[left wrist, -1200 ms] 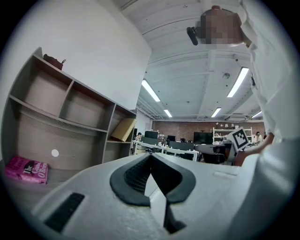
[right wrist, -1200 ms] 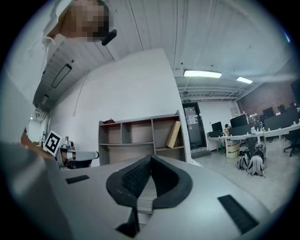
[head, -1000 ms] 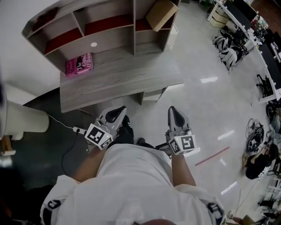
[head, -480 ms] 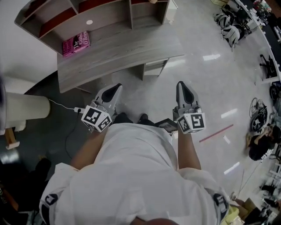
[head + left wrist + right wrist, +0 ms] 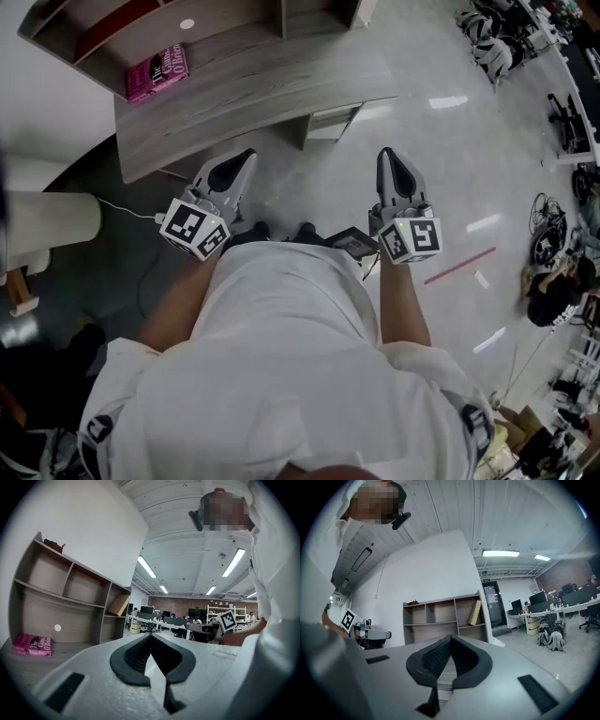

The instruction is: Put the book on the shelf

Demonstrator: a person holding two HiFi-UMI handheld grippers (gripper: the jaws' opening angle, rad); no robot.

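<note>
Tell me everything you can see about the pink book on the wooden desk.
The pink book is a rectangular volume with a bright pink cover and pale lettering. It lies closed and flat, cover up, on the grey wood-grain desk near its left end, at the foot of the shelf unit. Only the desk touches it.

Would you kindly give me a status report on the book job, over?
Left hand-held gripper shut, empty; right hand-held gripper shut, empty. Pink book flat on the desk, below the shelf compartments, untouched. Nothing seen in the way.
</note>
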